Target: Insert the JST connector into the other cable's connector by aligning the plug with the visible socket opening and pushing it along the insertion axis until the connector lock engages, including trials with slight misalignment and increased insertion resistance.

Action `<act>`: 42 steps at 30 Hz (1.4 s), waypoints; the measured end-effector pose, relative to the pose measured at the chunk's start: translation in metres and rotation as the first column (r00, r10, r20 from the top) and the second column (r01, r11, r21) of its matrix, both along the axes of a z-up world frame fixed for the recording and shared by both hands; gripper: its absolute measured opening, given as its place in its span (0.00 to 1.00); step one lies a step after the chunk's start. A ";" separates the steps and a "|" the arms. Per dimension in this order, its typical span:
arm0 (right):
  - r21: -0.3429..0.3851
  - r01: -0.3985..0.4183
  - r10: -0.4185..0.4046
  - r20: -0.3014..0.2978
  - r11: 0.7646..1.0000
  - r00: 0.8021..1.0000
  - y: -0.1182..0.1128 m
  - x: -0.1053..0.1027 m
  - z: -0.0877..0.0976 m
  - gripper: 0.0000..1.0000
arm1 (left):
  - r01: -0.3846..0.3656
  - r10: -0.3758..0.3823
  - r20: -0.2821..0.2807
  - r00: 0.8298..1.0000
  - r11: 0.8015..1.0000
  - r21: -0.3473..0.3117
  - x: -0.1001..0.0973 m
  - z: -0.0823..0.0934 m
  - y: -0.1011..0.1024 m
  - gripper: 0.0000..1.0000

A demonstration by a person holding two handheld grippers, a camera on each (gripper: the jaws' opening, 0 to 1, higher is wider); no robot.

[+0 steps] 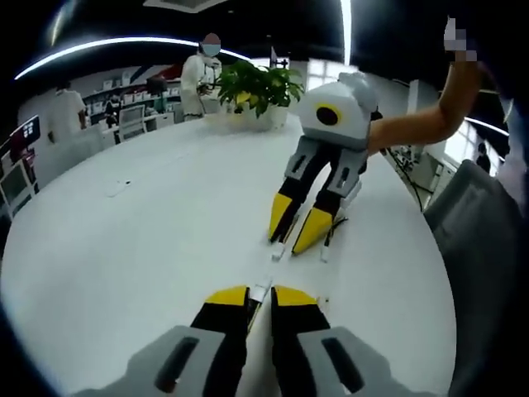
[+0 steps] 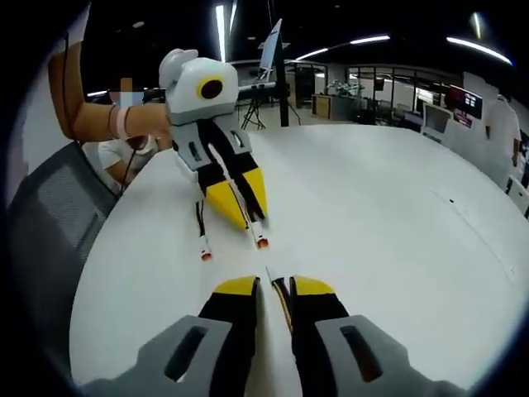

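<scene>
My left gripper [image 1: 260,296] is shut on a small white connector [image 1: 262,289] that pokes out between its yellow tips. Facing it, my right gripper [image 1: 296,231] is tilted down onto the white table [image 1: 124,248] with another white connector [image 1: 278,251] at its tips and a loose cable end [image 1: 325,252] beside it. The two connectors are a short gap apart and roughly in line. In the right gripper view, my right gripper [image 2: 275,287] is shut on a thin cable [image 2: 279,291]. There the left gripper [image 2: 240,203] shows an orange-tipped connector [image 2: 261,242] and a second loose end [image 2: 205,255].
A potted plant [image 1: 256,87] stands at the table's far side, with a person [image 1: 198,74] behind it. A grey chair [image 1: 483,240] is at the table edge by the person's forearm [image 1: 421,124]. Open tabletop [image 2: 397,215] spreads out to the side.
</scene>
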State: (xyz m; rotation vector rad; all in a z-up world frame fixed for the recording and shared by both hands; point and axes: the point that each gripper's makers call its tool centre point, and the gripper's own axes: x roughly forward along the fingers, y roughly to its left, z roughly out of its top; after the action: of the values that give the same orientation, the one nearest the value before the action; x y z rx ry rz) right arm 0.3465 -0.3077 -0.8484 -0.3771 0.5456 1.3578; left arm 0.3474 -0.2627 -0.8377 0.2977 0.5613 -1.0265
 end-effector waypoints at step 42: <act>0.003 -0.056 0.056 0.044 0.998 0.997 0.004 -0.002 -0.002 0.04 | 0.182 -0.186 0.107 0.977 0.982 0.043 -0.005 -0.007 -0.009 0.00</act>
State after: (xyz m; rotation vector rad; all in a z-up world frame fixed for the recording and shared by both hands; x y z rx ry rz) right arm 0.3446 -0.3036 -0.8504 -0.4207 0.4994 1.4011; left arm 0.3422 -0.2716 -0.8447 0.4393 0.4566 -1.1730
